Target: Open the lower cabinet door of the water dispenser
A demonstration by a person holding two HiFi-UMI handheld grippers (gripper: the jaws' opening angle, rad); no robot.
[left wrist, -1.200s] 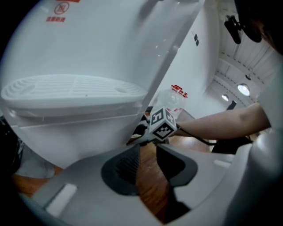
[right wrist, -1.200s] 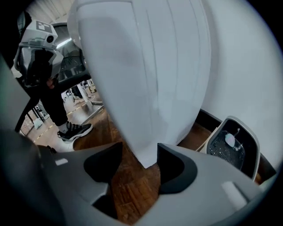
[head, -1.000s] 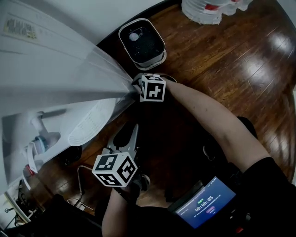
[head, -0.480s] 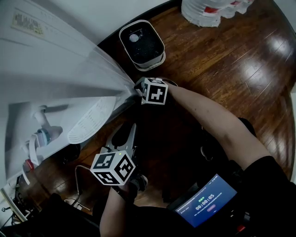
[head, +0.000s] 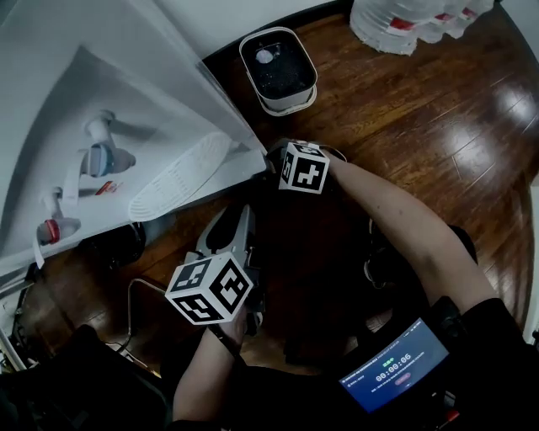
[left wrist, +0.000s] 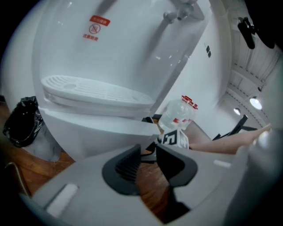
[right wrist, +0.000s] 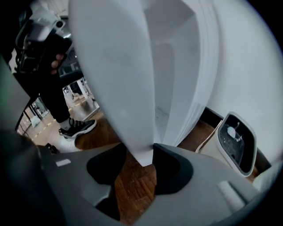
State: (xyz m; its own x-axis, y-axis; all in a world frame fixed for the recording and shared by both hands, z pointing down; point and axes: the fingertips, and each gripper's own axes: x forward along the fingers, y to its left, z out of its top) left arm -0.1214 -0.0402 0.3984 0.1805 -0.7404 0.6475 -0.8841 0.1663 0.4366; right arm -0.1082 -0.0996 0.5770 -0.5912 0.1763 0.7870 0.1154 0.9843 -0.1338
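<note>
Right hand-held gripper (right wrist: 139,156), just closing, clamps smooth white cabinet door (right wrist: 119,79) edge; left hand-held gripper (left wrist: 149,152) apart.

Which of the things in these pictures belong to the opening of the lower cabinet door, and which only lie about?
Belong to the job: water dispenser; lower cabinet door, its edge held between the jaws of the right gripper, which have just been closing.
Only lying about: white container; pack of water bottles; black bag.
</note>
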